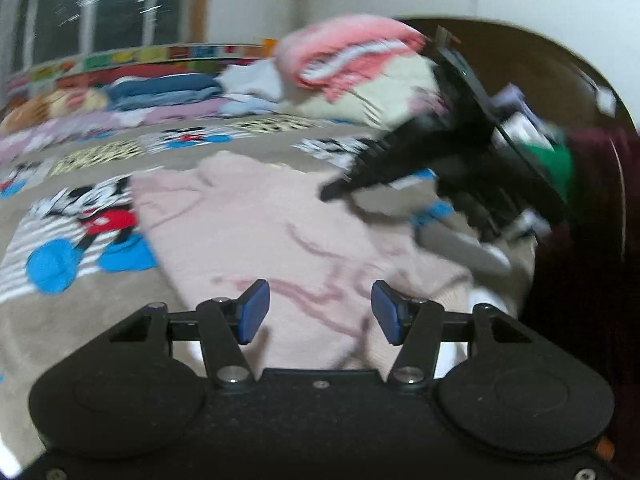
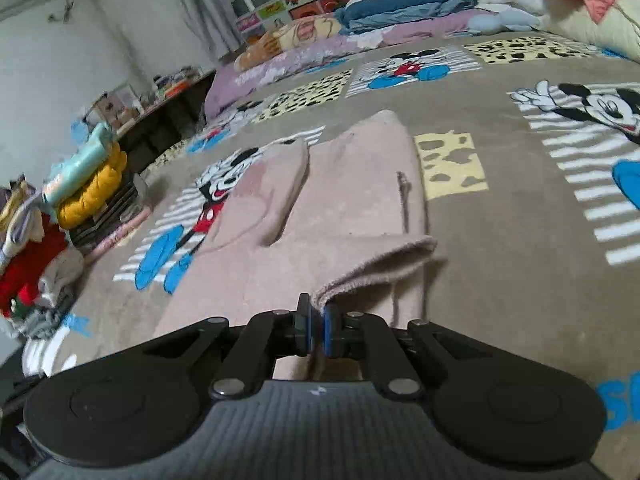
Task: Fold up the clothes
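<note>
A pale pink fleece garment [image 2: 340,200] lies spread on a bed covered with a Mickey Mouse blanket [image 2: 500,220]. My right gripper [image 2: 318,330] is shut on the garment's near hem, which lifts into a fold just ahead of the fingers. In the left wrist view the same pink garment [image 1: 260,232] lies below my left gripper [image 1: 320,312], which is open and empty just above the cloth. The right gripper [image 1: 336,192] shows there as a blurred black shape at the garment's far right.
Piles of folded clothes and bedding [image 2: 400,4] line the far side of the bed. A pink-and-white blanket heap [image 1: 348,52] sits on pillows. Stacked clothes [image 2: 84,176] lie at the bed's left edge, with a low shelf [image 2: 160,96] beyond. A dark headboard [image 1: 580,120] stands right.
</note>
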Available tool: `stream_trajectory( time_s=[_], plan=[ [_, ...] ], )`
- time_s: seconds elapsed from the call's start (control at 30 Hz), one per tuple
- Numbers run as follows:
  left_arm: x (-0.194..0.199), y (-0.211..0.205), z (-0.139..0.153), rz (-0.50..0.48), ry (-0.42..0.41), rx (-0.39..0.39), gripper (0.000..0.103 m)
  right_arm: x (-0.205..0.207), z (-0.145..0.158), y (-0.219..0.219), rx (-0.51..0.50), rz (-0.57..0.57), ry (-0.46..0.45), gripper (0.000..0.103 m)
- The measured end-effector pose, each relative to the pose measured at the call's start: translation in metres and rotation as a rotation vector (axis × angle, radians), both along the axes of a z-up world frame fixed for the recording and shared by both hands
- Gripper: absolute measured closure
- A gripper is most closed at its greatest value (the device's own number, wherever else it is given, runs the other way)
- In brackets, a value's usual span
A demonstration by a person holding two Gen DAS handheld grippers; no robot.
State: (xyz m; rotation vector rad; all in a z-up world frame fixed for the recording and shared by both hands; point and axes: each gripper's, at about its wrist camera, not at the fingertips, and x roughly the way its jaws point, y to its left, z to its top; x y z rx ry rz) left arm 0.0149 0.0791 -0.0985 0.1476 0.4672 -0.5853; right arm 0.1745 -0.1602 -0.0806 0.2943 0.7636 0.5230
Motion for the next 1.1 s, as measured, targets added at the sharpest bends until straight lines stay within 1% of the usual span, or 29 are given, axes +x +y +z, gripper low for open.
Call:
stream_trajectory(
  time_s=[0.07,0.13,0.27,0.37,0.4,0.43,0.47,0.57,0.6,0.63,0.7,0.9,1.0,1.1],
  plan=[
    [-0.002,-0.011,-0.005,-0.029,-0.012,0.064,0.042,-0.002,0.001,-0.003,0.005,-0.003,-0.005,0.095],
    [-0.001,-0.018,-0.011,-0.030,-0.024,0.123,0.042,-0.002,0.004,-0.003,0.005,0.003,-0.009,0.095],
    [0.002,-0.031,-0.020,-0.018,-0.060,0.191,0.042,0.001,0.014,0.003,-0.018,0.004,-0.032,0.095],
    [0.001,-0.048,-0.024,-0.038,-0.099,0.236,0.043,0.006,0.014,0.001,-0.014,-0.020,-0.006,0.095],
    [0.001,-0.053,-0.026,-0.028,-0.115,0.268,0.051,0.004,0.013,0.000,-0.020,-0.021,-0.004,0.095],
    [0.002,-0.059,-0.029,-0.012,-0.133,0.308,0.064,0.002,0.011,0.000,-0.026,-0.023,-0.001,0.095],
    [0.003,-0.064,-0.032,0.002,-0.147,0.345,0.068,0.000,0.010,-0.001,-0.032,-0.024,0.002,0.095],
    [0.007,-0.071,-0.038,0.004,-0.158,0.398,0.080,-0.004,0.005,-0.005,-0.027,-0.040,0.012,0.095],
    [0.008,-0.073,-0.039,0.005,-0.161,0.415,0.089,-0.004,0.004,-0.007,-0.018,-0.046,0.018,0.095],
    [0.010,-0.072,-0.040,0.008,-0.155,0.408,0.095,-0.004,0.004,-0.007,-0.012,-0.049,0.019,0.095],
    [0.015,-0.063,-0.036,0.024,-0.113,0.328,0.096,-0.004,0.007,-0.006,-0.004,-0.050,0.016,0.095],
    [0.030,-0.036,-0.024,0.072,0.010,0.086,0.096,0.001,0.020,-0.001,0.033,-0.033,0.016,0.095],
    [0.038,-0.022,-0.018,0.095,0.071,-0.035,0.096,0.005,0.029,0.006,0.043,-0.021,-0.005,0.095],
    [0.043,-0.010,-0.018,0.132,0.151,-0.167,0.096,0.009,0.037,0.017,0.049,-0.002,-0.027,0.095]
  ],
)
